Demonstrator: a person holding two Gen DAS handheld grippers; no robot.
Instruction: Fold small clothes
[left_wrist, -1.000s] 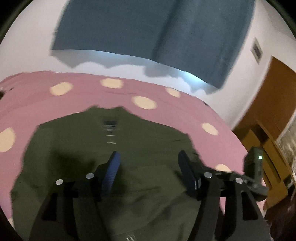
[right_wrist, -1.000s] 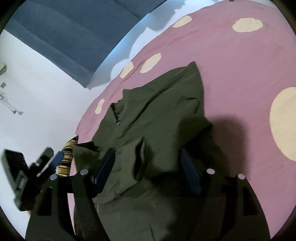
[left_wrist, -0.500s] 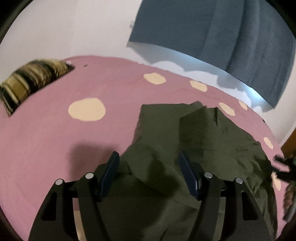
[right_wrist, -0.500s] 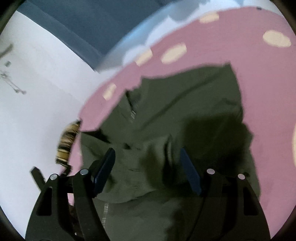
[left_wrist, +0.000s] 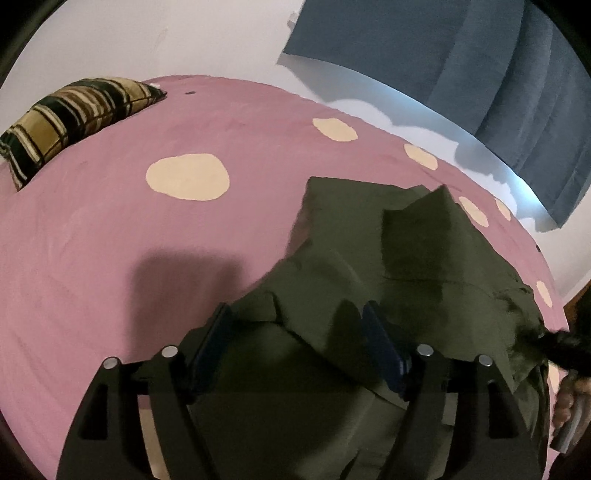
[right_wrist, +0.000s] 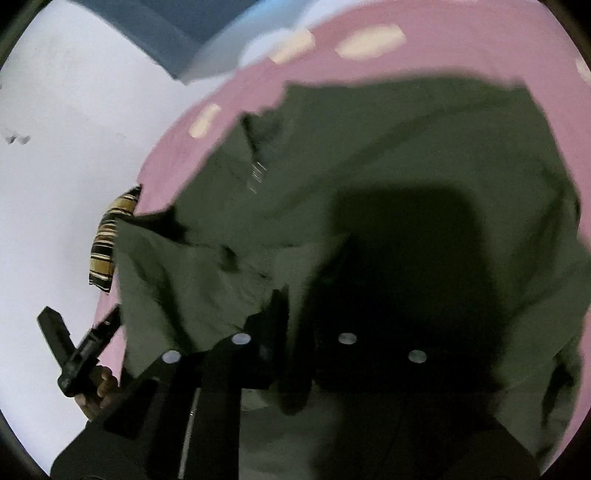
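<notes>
L gripper (left_wrist: 295, 332) sits wide open w/ nothing pinched, low over the near hem of the olive garment (left_wrist: 406, 258), which lies rumpled on the pink spotted bedspread (left_wrist: 110, 240). R gripper (right_wrist: 291, 314) looks narrowed onto a fold of that cloth; view is blurred and dark, so probably gripping, can't be sure. To do this fold well: take the L edge at a matching spot, lift both sides evenly, keep fabric taut, lay it flat across. Farther off: striped pillow (left_wrist: 74, 110), blue curtain (left_wrist: 461, 74).
</notes>
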